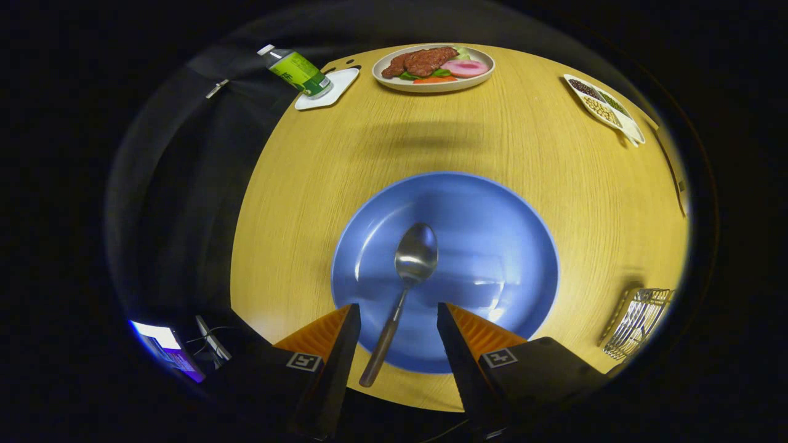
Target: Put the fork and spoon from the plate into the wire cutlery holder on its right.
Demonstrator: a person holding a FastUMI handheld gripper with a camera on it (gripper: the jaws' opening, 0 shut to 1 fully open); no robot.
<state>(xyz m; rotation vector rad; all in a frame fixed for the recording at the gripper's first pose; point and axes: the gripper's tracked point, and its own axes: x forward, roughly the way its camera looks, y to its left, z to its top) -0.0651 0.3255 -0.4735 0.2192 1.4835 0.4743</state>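
1. On a round wooden desk [529, 160], a blue plate [492, 246] sits just ahead of the tool [399, 317].
2. Tool fingers stand wide apart, gripping nothing, either side of the spoon's handle.
3. Wire cutlery holder [637, 320] stands right of the plate.
4. Spoon [406, 277] lies on the plate, bowl pointing away, handle overhanging the near rim.
5. Beyond: a food platter [433, 66], a bottle [297, 71].

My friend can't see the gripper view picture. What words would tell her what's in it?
A spoon lies on a blue plate on a round wooden table, its handle between the open fingers of the gripper, which touch nothing. A wire cutlery holder sits to the plate's right; beyond are a plate of food, a bottle and a snack dish.
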